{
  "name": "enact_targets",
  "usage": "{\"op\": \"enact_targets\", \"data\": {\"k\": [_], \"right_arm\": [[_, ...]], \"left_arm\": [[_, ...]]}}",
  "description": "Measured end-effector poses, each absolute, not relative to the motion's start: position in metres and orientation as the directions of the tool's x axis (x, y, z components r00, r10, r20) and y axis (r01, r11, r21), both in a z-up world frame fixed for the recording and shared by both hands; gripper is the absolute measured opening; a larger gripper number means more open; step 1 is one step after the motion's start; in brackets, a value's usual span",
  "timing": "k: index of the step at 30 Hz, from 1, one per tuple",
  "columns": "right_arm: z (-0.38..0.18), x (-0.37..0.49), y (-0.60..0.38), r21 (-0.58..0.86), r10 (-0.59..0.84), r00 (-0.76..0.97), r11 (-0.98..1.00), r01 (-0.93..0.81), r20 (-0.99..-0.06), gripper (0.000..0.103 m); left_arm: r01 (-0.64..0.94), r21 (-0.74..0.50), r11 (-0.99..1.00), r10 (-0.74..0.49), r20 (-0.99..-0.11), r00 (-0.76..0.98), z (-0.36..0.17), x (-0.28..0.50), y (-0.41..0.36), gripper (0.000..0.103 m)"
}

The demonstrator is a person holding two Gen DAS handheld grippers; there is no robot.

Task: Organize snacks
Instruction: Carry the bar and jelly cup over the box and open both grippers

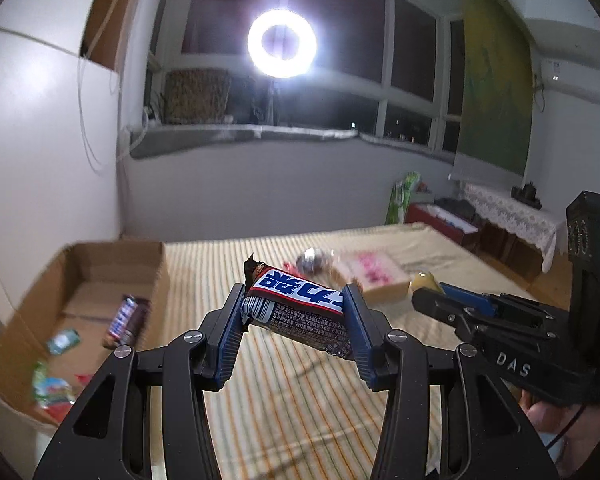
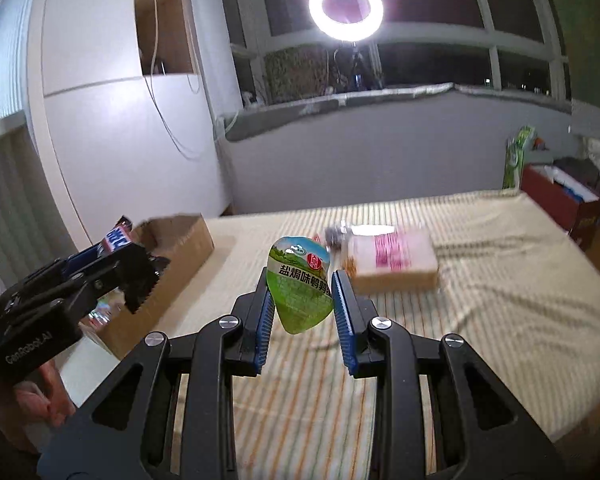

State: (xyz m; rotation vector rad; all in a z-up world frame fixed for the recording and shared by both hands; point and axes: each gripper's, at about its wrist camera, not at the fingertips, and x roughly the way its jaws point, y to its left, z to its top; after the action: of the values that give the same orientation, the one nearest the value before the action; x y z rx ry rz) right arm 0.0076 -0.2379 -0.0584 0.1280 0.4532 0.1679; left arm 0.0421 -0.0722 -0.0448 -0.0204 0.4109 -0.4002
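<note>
My left gripper (image 1: 294, 312) is shut on a brown, blue and white chocolate bar (image 1: 300, 312) and holds it above the striped bed, right of an open cardboard box (image 1: 112, 256). The box holds another chocolate bar (image 1: 126, 322) and small green packets (image 1: 62, 342). My right gripper (image 2: 301, 300) is shut on a green snack packet (image 2: 300, 292) held above the bed. The right gripper also shows in the left wrist view (image 1: 432, 300), and the left gripper with its bar shows in the right wrist view (image 2: 128, 264) over the box (image 2: 172, 264).
A flat tan box with pink print (image 2: 392, 264) and a few small wrapped snacks (image 2: 336, 236) lie mid-bed on the striped sheet (image 2: 480, 320). A white wardrobe (image 2: 100, 120) stands left. A ring light (image 2: 346, 6) shines by the window. A red bin (image 2: 560, 204) sits right of the bed.
</note>
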Motion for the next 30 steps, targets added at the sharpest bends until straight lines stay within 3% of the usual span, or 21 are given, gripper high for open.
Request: {"op": "enact_targets", "data": {"k": [14, 30], "right_arm": [[-0.041, 0.002, -0.183, 0.106, 0.195, 0.884, 0.981, -0.165, -0.424, 0.029], [-0.043, 0.027, -0.094, 0.069, 0.324, 0.833, 0.942, -0.33, -0.449, 0.029]], "left_arm": [[0.325, -0.137, 0.936, -0.352, -0.32, 0.879, -0.02, 0.015, -0.016, 0.046], [0.244, -0.187, 0.951, -0.293, -0.312, 0.904, -0.03, 0.015, 0.036, 0.046]]}}
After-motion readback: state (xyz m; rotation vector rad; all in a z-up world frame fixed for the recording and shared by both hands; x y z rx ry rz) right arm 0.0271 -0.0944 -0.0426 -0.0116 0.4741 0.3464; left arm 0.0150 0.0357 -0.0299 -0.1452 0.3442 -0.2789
